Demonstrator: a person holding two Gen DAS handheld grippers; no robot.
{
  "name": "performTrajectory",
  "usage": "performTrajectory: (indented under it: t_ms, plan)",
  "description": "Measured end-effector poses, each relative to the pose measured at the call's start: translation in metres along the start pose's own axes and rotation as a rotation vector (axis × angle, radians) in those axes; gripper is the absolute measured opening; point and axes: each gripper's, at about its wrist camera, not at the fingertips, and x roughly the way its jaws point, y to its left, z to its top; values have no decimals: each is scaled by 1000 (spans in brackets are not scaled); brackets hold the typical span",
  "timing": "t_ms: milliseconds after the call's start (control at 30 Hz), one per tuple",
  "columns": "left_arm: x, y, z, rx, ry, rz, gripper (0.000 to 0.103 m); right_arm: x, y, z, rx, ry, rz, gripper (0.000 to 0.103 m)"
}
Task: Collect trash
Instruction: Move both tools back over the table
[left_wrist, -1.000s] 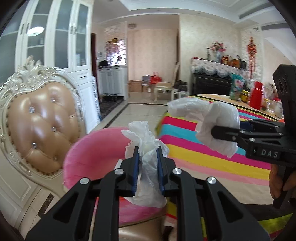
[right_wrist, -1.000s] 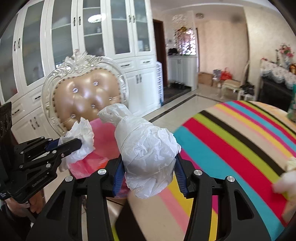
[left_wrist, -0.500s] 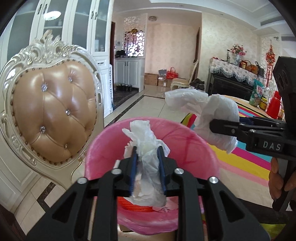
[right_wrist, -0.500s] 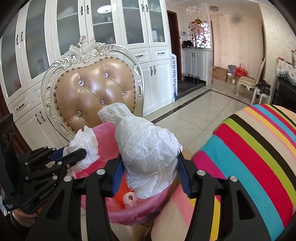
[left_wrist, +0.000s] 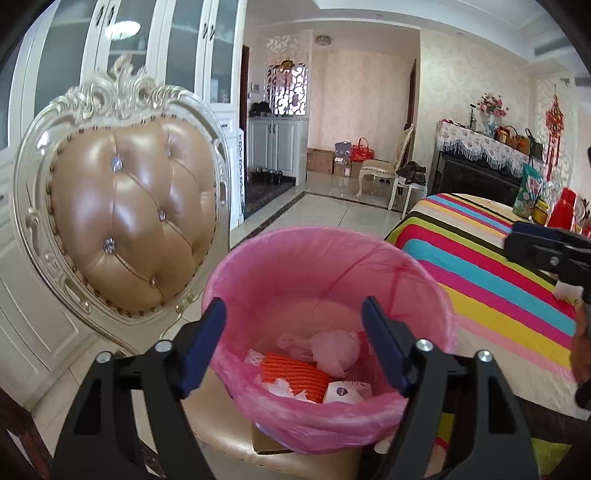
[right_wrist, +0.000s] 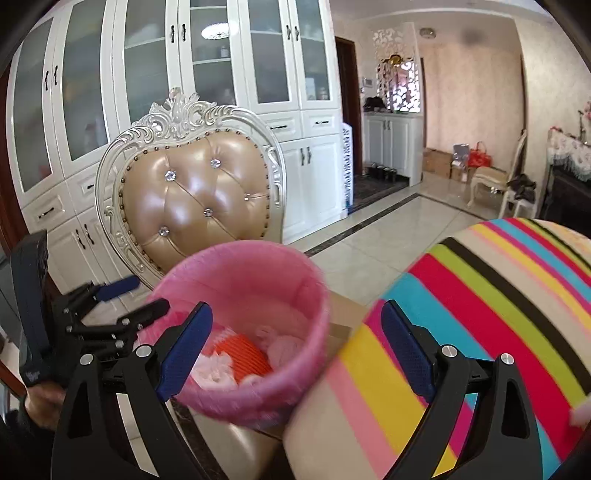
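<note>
A bin lined with a pink bag (left_wrist: 332, 258) stands on a chair seat; it also shows in the right wrist view (right_wrist: 258, 273). Inside lie crumpled white tissue (left_wrist: 332, 347), an orange ribbed item (left_wrist: 291, 373) and other scraps. My left gripper (left_wrist: 295, 343) is open and empty just above the bin's near rim. My right gripper (right_wrist: 295, 347) is open and empty, held over the bin's right side and the table edge. The left gripper also shows in the right wrist view (right_wrist: 129, 299), the right gripper in the left wrist view (left_wrist: 546, 247).
A tufted tan chair back with an ornate white frame (left_wrist: 125, 206) rises behind the bin. A table with a bright striped cloth (left_wrist: 480, 266) lies to the right, with jars and packets at its far end (left_wrist: 543, 206). White cabinets (right_wrist: 221, 74) line the wall.
Both grippers have opened and dropped their white tissue wads into the pink bin. Both have moved closer over the bin.
</note>
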Motion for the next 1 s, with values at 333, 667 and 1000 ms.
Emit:
performTrajectory:
  t_ms: [333,667,1000]
  plan:
    - [-43,-93,5,117,-79,-123,98,-108,-55,-52,27,-40,-170,87]
    - [-71,-262,1,242,-89,-431,98,-230,-147,-132,177,-33,-447,87]
    - [-89,-436,-30,373,-30,-690,98,-353,-232,-227,369,4,-720,87]
